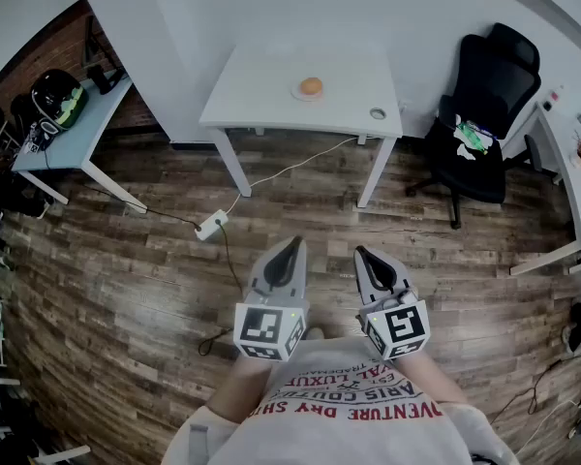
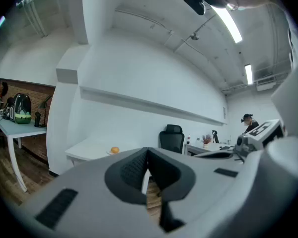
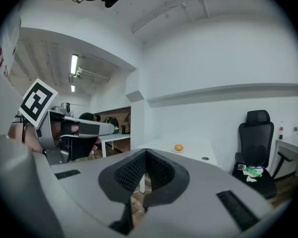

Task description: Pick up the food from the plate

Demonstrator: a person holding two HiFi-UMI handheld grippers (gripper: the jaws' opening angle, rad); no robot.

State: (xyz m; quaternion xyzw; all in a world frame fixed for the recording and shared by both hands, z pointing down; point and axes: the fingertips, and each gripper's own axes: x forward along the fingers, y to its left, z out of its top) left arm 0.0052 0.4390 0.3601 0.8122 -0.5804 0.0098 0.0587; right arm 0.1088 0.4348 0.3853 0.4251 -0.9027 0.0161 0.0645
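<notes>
White table, 1 small plate on it, grey disc near right edge

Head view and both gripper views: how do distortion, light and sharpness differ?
Head view: strong fisheye, bent floor boards, dark corners; the food on the white table is clear. Left gripper view: the ceiling lamp glares; the near left gripper looks soft. Right gripper view: even light, dark round edge, right gripper equally soft.
</notes>
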